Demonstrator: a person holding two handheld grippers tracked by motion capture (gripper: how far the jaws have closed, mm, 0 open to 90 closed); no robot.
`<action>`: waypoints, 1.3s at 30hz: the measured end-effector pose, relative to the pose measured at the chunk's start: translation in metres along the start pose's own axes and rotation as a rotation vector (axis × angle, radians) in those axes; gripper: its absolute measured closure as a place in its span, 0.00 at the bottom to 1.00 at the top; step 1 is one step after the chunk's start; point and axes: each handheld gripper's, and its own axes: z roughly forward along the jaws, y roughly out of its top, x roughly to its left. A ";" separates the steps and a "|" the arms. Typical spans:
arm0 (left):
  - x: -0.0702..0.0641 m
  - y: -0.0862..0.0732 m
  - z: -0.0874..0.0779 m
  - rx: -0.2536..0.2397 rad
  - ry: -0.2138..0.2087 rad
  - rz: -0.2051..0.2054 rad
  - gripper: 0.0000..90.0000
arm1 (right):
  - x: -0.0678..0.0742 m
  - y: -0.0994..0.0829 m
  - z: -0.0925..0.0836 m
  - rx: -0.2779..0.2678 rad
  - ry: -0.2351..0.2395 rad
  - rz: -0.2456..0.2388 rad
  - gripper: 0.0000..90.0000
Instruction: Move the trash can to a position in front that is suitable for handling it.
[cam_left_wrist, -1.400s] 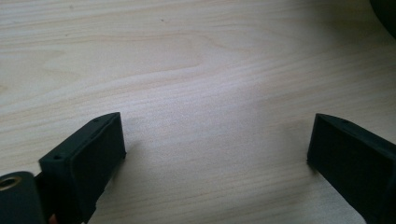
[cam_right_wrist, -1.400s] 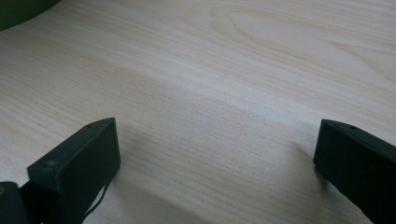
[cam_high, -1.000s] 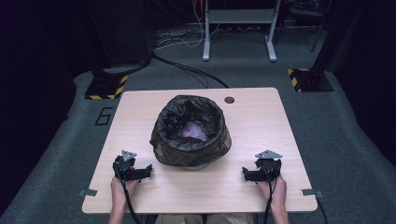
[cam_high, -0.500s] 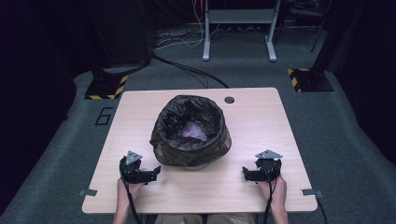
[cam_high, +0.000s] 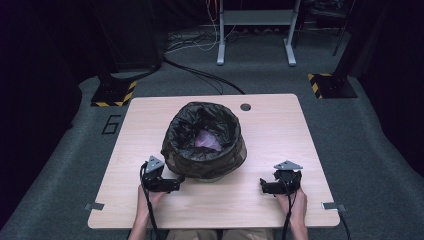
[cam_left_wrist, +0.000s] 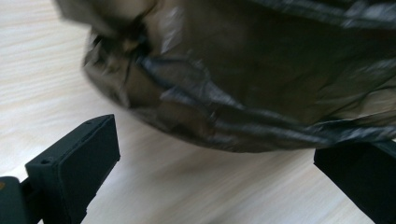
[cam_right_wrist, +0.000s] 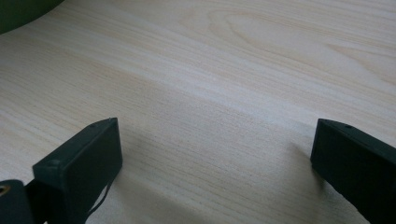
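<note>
I have the left gripper (cam_high: 176, 183) at the bin's near side, its jaws spread wide.

The bin (cam_high: 205, 141), lined with a black bag (cam_left_wrist: 261, 79), stands mid-table (cam_high: 270, 135) with something pink (cam_high: 207, 141) inside; my left gripper sits at its 7 o'clock, jaw tips just short of the crumpled plastic, though I can't tell whether they touch. My right gripper (cam_high: 265, 186) rests at the bin's 4 o'clock, well apart from it, jaws also spread over bare wood. A round hole (cam_high: 245, 107) lies at the bin's 1 o'clock.
</note>
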 end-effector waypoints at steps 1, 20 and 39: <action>-0.003 0.002 0.003 -0.006 -0.003 -0.005 0.00 | 0.000 0.000 0.000 0.000 0.000 0.002 0.02; -0.010 0.014 0.021 -0.017 0.007 -0.024 0.00 | 0.000 0.000 0.000 0.000 -0.001 0.000 0.02; -0.009 0.021 0.034 -0.015 0.007 -0.038 0.00 | 0.011 0.008 0.000 -0.050 0.038 0.035 0.00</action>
